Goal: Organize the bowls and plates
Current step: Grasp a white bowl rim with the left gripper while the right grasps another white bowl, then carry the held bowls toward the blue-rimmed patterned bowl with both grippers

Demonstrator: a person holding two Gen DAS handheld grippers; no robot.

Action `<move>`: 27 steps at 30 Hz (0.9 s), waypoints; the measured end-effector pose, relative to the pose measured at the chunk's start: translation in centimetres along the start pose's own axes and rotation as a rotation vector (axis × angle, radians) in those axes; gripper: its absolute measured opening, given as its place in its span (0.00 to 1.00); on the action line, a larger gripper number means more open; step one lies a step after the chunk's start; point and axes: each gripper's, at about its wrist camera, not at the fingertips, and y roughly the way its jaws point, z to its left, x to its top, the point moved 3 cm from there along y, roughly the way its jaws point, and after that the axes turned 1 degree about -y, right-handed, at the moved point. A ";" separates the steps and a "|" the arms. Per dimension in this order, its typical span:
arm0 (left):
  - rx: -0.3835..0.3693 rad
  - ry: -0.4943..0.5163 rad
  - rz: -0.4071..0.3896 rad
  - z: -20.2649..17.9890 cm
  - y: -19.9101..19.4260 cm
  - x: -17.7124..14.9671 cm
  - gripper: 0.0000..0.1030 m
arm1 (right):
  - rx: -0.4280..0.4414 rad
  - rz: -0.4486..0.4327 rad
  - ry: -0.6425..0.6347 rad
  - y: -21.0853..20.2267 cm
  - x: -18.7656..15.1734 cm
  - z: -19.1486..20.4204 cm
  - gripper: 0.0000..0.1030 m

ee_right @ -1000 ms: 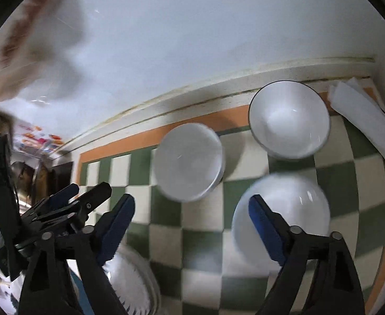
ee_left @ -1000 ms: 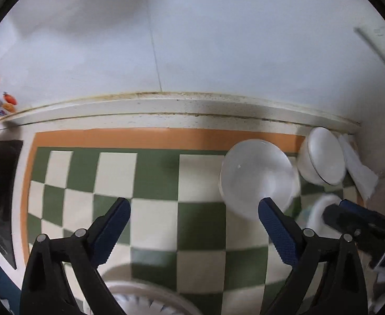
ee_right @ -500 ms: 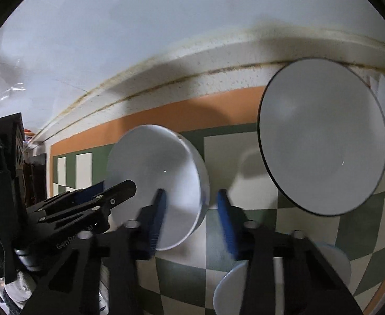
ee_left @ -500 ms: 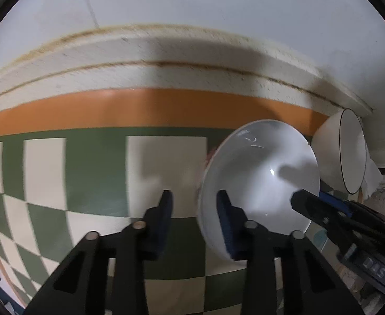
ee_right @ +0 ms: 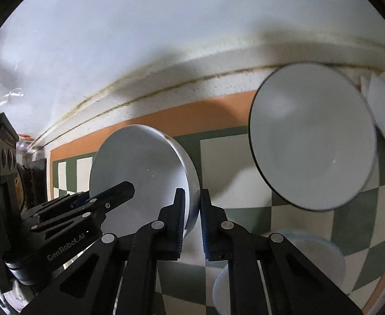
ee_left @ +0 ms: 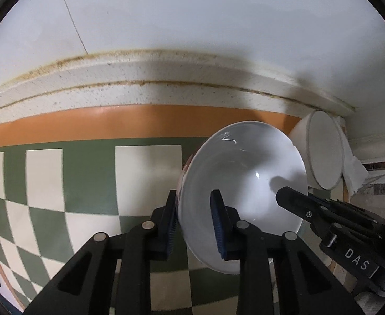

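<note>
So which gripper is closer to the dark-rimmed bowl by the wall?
Right. The right gripper grips the white bowl on the rim beside the dark-rimmed bowl; the left gripper holds the far rim.

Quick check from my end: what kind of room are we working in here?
Probably a home kitchen or dining nook. A checkered green and cream table cover runs up to a stained white wall ledge, with white bowls standing on it and paper napkins tucked in the corner.

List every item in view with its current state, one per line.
Left gripper: shut on the white bowl's rim.
Right gripper: shut on the opposite rim.
White bowl: held by both grippers, empty.
Dark-rimmed bowl: free, empty.
Napkin: beside the dark-rimmed bowl.
Small bowl: near the right gripper, partly hidden.
</note>
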 end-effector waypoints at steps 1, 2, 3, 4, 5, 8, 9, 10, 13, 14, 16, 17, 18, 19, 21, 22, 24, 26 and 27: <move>-0.003 0.005 -0.009 -0.1 -0.8 -0.2 0.21 | 0.005 -0.005 -0.004 -0.7 -0.3 0.3 0.12; -0.003 0.010 -0.015 -0.3 -1.5 -0.5 0.21 | 0.011 -0.012 -0.007 -1.4 -0.7 0.6 0.12; -0.001 0.017 -0.020 -0.5 -2.3 -0.9 0.21 | 0.016 -0.019 -0.010 -2.2 -1.1 0.9 0.12; -0.004 0.024 -0.030 -0.5 -3.3 -1.5 0.21 | 0.016 -0.026 -0.017 -3.0 -1.6 1.2 0.12; -0.001 0.038 -0.041 -0.9 -4.3 -2.3 0.21 | 0.016 -0.032 -0.021 -3.7 -2.1 1.5 0.12; -0.012 0.063 -0.060 -1.6 -6.3 -3.9 0.21 | 0.017 -0.054 -0.029 -6.3 -4.3 1.9 0.12; -0.018 0.071 -0.062 -2.1 -6.8 -4.6 0.21 | 0.021 -0.062 -0.028 -7.2 -5.2 2.0 0.12; -0.027 0.072 -0.065 -2.2 -7.2 -5.2 0.21 | 0.022 -0.065 -0.028 -7.9 -6.0 1.9 0.12; -0.054 0.084 -0.063 -2.8 -8.3 -7.2 0.21 | 0.023 -0.071 -0.025 -9.7 -9.0 1.2 0.12; -0.058 0.088 -0.057 -3.0 -8.4 -8.3 0.21 | 0.019 -0.068 -0.021 -10.0 -10.3 1.0 0.12; -0.060 0.101 -0.046 -4.1 -7.7 -9.6 0.21 | 0.012 -0.063 -0.011 -10.3 -12.3 0.6 0.13; -0.064 0.104 -0.034 -4.3 -7.2 -10.5 0.21 | 0.008 -0.059 -0.007 -10.4 -13.2 0.3 0.13; -0.065 0.106 -0.021 -4.7 -6.5 -11.2 0.21 | 0.006 -0.050 0.000 -10.4 -14.4 -0.2 0.13; -0.067 0.107 -0.007 -4.8 -6.1 -12.0 0.21 | 0.007 -0.042 0.007 -10.4 -15.4 -0.8 0.13; -0.069 0.116 0.028 -5.1 -5.0 -13.5 0.21 | 0.002 -0.021 0.024 -9.9 -17.4 -1.8 0.13; -0.066 0.124 0.049 -5.2 -4.2 -14.4 0.21 | 0.002 -0.011 0.030 -9.6 -18.3 -2.3 0.13; -0.062 0.128 0.075 -5.2 -3.0 -15.5 0.21 | 0.002 0.013 0.047 -8.5 -19.8 -3.2 0.13; -0.053 0.134 0.105 -5.4 -1.7 -16.7 0.21 | 0.001 0.033 0.064 -7.5 -21.1 -4.2 0.13; -0.051 0.135 0.116 -5.5 -1.2 -17.1 0.21 | 0.001 0.040 0.070 -7.1 -21.6 -4.6 0.13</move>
